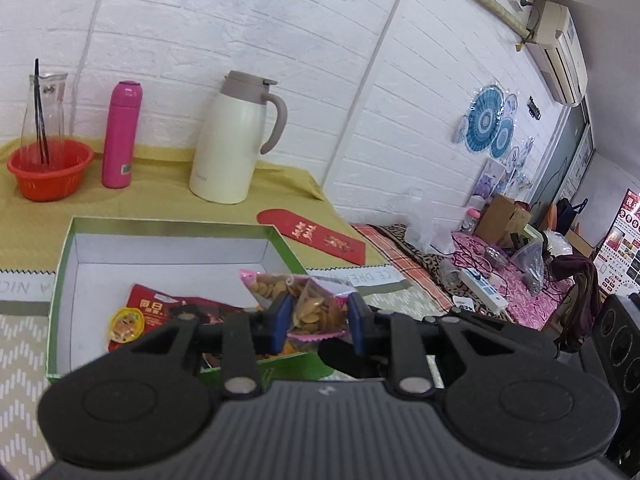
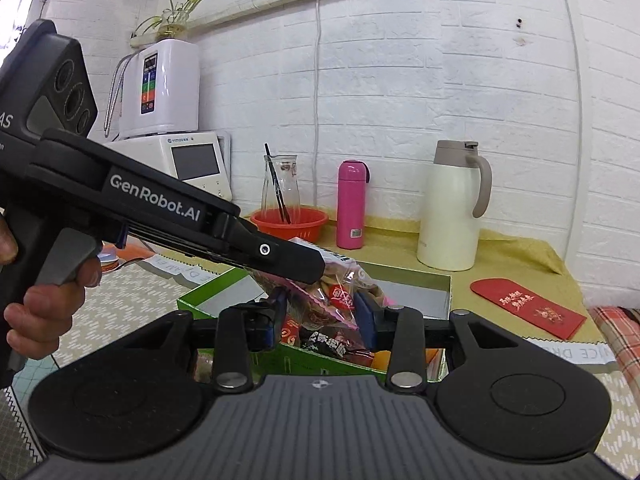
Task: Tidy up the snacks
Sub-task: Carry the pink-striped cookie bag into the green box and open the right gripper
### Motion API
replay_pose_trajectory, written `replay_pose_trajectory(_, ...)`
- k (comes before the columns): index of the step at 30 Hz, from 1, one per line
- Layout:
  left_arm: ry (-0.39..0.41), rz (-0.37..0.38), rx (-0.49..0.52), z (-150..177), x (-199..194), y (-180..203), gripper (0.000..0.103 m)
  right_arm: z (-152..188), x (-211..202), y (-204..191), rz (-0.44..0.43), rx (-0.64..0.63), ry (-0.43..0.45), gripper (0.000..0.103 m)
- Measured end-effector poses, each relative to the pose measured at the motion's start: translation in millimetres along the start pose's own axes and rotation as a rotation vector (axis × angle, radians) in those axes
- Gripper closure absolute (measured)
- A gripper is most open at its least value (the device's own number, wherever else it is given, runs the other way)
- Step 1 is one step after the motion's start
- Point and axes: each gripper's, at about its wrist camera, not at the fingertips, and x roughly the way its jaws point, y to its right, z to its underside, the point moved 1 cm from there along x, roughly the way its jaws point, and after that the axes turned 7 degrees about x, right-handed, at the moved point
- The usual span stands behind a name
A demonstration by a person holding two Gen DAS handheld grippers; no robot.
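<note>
A white brick-pattern wall (image 1: 224, 20) backs a table (image 1: 160, 200) under a mustard-yellow cloth. On it stand a cream thermal carafe (image 1: 232, 140), a pink flask (image 1: 120, 132), an orange-red plastic basket (image 1: 50, 170) with a clear glass carafe (image 1: 44, 112) set in it, and a red envelope (image 1: 316, 238) with gold characters.

In front of them lies an open green box (image 1: 80, 240) with a white interior. The left gripper (image 1: 318, 312) has its blue-padded jaws pinching a clear, pink-edged bag of biscuits (image 1: 308, 304), held above the box's right front corner. Seen from the right wrist, the same bag (image 2: 340, 288) also sits between the jaws of the right gripper (image 2: 320, 314), which are drawn in against its sides, while the left gripper's finger lies across its top.

A red snack packet (image 1: 160, 308) and a small round yellow-rimmed sweet (image 1: 126, 322) lie on the box floor. The gripper bodies hide the near part of the box; in the right wrist view only scraps of dark and orange packets show there. The red packet's characters are too blurred to read.

The left gripper's side reads "GenRobot.AI". A strip of print beside the box shows, upside down, "ICE DREAM", cut off at the edge. A hand (image 2: 36, 304) grips the left gripper's handle, with a white countertop appliance (image 2: 160, 80) behind.
</note>
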Motion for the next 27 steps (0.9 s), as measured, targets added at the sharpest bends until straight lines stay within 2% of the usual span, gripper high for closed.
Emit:
replay_pose_trajectory(12,-0.069,-0.002,-0.046,1.9,64.0,-52.4,0.08,13.0,64.0,23.2,0.007,0.052,-0.098,0.037)
replay_pose_trajectory(18,-0.092,-0.043,-0.05,2.9,84.8,-70.4,0.08,16.1,93.1,30.3,-0.01,0.085,-0.151,0.037)
replay_pose_trajectory(23,-0.12,-0.106,-0.027,4.2,94.5,-79.5,0.081,19.8,113.1,27.7,0.03,0.05,-0.205,0.037)
replay_pose_trajectory(24,-0.116,-0.115,-0.03,4.7,92.7,-80.3,0.066,20.2,114.3,28.5,0.034,0.051,-0.207,0.034)
replay_pose_trajectory(25,-0.107,-0.127,-0.032,4.9,89.4,-80.9,0.039,20.5,113.2,29.1,0.034,0.054,-0.2,0.029)
replay_pose_trajectory(26,-0.087,-0.146,-0.035,5.2,85.1,-80.8,0.034,20.6,111.2,29.5,0.031,0.054,-0.195,0.017)
replay_pose_trajectory(27,-0.058,-0.17,-0.034,5.3,79.7,-79.8,0.034,20.3,109.0,30.0,0.031,0.05,-0.188,0.01)
